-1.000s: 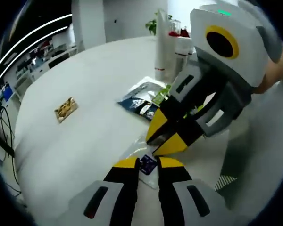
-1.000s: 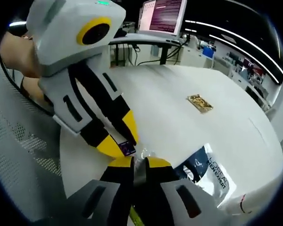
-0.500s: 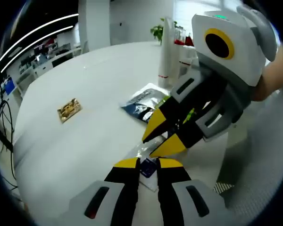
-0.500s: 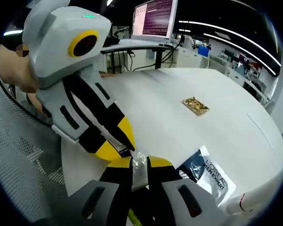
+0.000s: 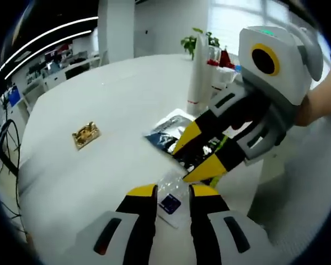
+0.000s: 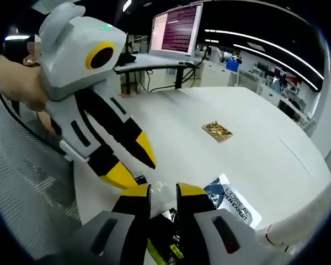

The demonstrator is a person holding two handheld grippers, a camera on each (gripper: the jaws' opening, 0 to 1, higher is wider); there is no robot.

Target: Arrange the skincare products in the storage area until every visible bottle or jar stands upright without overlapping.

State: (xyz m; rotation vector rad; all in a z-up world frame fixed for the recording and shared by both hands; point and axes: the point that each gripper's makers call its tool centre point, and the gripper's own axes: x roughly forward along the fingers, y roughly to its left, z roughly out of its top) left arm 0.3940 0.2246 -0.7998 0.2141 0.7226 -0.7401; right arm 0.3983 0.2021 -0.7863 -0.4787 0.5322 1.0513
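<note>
A small clear sachet with a dark blue label (image 5: 170, 203) sits between the yellow tips of my left gripper (image 5: 172, 193), which is shut on it just above the white table (image 5: 99, 176). My right gripper (image 5: 180, 165) comes in from the right with its jaws apart, its tips just beyond the sachet. In the right gripper view the sachet's clear edge (image 6: 157, 190) lies at the tips of my right gripper (image 6: 163, 193), and the left gripper (image 6: 143, 175) reaches in from the left. A dark packet with green print (image 5: 204, 150) (image 6: 164, 234) lies under the right gripper.
A dark blue and silver L'Oreal sachet (image 5: 164, 130) (image 6: 231, 200) lies flat on the table. A tall white tube (image 5: 197, 77) (image 6: 298, 226) stands behind it. A small gold packet (image 5: 86, 134) (image 6: 217, 131) lies farther out. Grey mesh (image 6: 27, 182) borders the table.
My right gripper's jaws have spread and let go of the clear sachet, which stays in my left gripper. Both views have risen a little above the table.
</note>
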